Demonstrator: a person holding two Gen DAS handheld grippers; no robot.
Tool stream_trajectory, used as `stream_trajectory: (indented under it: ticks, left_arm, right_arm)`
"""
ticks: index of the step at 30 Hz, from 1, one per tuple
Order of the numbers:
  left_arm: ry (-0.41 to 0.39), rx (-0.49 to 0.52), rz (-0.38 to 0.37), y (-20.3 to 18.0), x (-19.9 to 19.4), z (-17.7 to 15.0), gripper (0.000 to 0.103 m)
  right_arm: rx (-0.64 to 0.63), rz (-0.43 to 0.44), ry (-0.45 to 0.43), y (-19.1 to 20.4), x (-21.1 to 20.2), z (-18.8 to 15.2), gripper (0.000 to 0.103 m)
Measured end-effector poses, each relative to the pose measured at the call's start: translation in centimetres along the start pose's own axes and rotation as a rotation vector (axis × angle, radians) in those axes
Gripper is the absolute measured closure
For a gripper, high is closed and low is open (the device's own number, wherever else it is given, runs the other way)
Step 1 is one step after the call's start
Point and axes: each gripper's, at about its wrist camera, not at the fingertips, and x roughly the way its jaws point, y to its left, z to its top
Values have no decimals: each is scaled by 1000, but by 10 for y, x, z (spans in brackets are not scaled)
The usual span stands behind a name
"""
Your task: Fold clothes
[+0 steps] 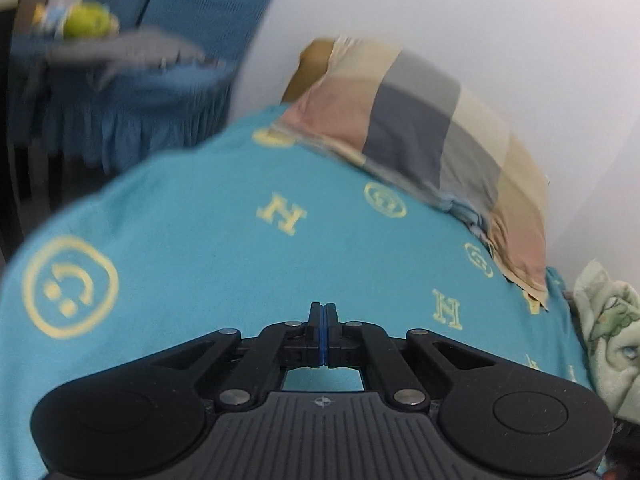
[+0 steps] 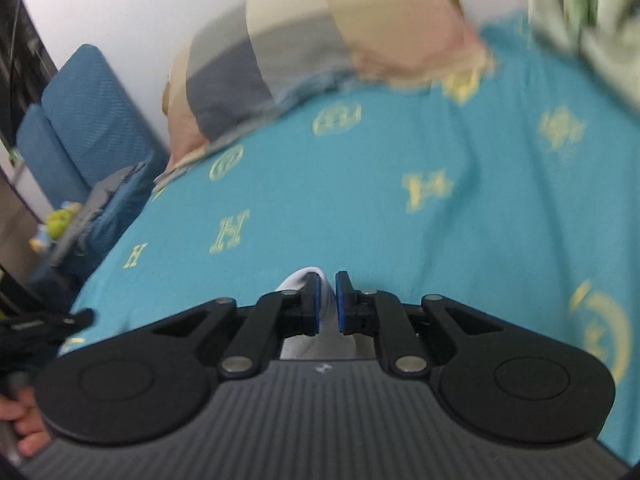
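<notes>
Left gripper (image 1: 323, 312): fingers pressed together, nothing between them, above the teal bedsheet (image 1: 224, 200). Right gripper (image 2: 327, 288): fingers slightly apart, clamping a fold of white cloth (image 2: 306, 276) that trails back under the gripper. Beyond, a patchwork pillow (image 1: 420, 120) at the wall; blue chair (image 2: 80, 120) at the bedside.

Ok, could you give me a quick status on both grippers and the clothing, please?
Left gripper shut, empty, above the teal bedsheet. Right gripper clamped on white cloth. Patchwork pillow ahead.
</notes>
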Motion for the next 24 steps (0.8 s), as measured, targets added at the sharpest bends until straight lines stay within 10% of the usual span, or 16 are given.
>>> stream_trajectory:
  ticks: [4, 8, 17, 24]
  left_arm:
    - [51, -45, -79, 27, -7, -2, 94]
    - [66, -80, -148, 49, -54, -4, 74]
    - [-6, -129, -130, 98, -229, -63, 47]
    - [14, -444, -107, 149, -299, -125, 42]
  right_arm:
    - [111, 122, 39, -19, 4, 0, 74]
    - [83, 214, 24, -12, -12, 4, 11]
    - [74, 232, 3, 14, -90, -5, 9]
    - [66, 217, -24, 32, -214, -62, 9]
